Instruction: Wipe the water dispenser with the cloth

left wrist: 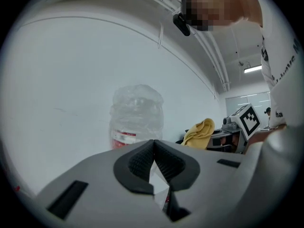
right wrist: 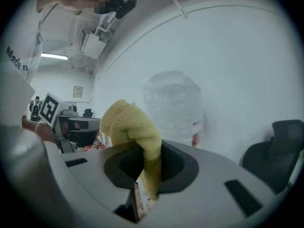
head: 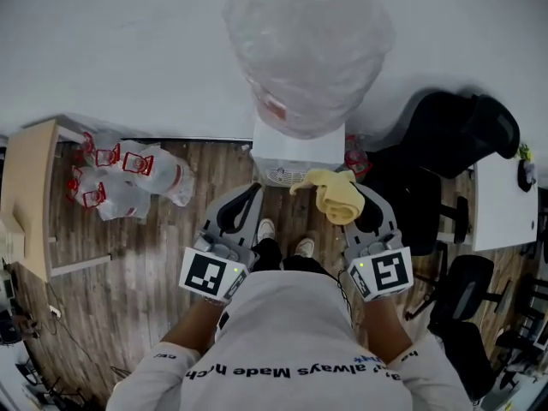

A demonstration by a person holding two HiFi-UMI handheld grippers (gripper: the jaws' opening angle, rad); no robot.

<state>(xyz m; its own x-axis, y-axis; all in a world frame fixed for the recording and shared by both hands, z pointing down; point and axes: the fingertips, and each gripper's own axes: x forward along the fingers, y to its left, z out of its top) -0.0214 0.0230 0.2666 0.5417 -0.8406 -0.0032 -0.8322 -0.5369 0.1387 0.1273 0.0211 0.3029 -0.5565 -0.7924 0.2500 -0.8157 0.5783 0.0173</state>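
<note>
A white water dispenser (head: pixel 298 157) stands against the wall, topped by a large clear bottle (head: pixel 306 51) with a red label. The bottle (left wrist: pixel 137 119) also shows in the left gripper view, and the bottle (right wrist: pixel 173 108) in the right gripper view. My right gripper (head: pixel 353 199) is shut on a yellow cloth (head: pixel 336 194), which bunches up above the jaws just in front of the dispenser's top. The cloth (right wrist: pixel 134 137) hangs through the jaws. My left gripper (head: pixel 253 192) is shut with nothing in it, beside the dispenser's front left. The left gripper (left wrist: pixel 153 148) points at the bottle.
Plastic bags with red print (head: pixel 128 178) lie on the wood floor at left, next to a light wooden table (head: pixel 27 197). A black office chair (head: pixel 445 144) stands right of the dispenser, with a white desk (head: pixel 505 199) beyond it. My shoes (head: pixel 282 238) show below.
</note>
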